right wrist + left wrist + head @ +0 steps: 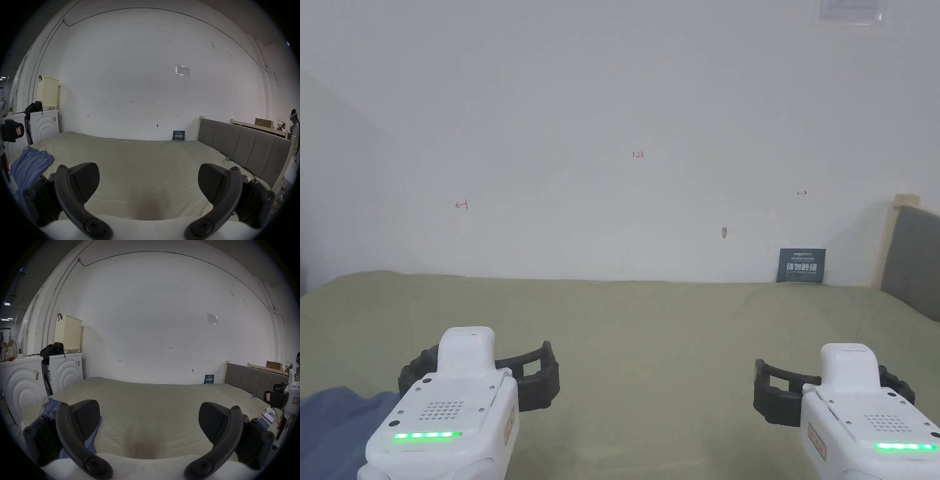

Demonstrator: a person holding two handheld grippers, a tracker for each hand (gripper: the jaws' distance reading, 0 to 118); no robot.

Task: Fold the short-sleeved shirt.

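Not yet begun, by the look of it: blue shirt (30, 164) lying rumpled and unfolded at the left edge of the bed (650, 325), untouched. Left gripper (547, 365) hovering just beside it, jaws spread wide, holding nothing. Next move, likely: reach left, pinch the cloth, drag it toward the bare middle and spread it flat. Farther left, off the bed, washing machines (65, 369) with a cream basket (68, 332) on top. Right gripper (759, 382) over the near right part, jaws equally wide and empty. Phones (266, 419) at the near right edge, headboard (243, 146) along the right side; nothing blocking the middle.
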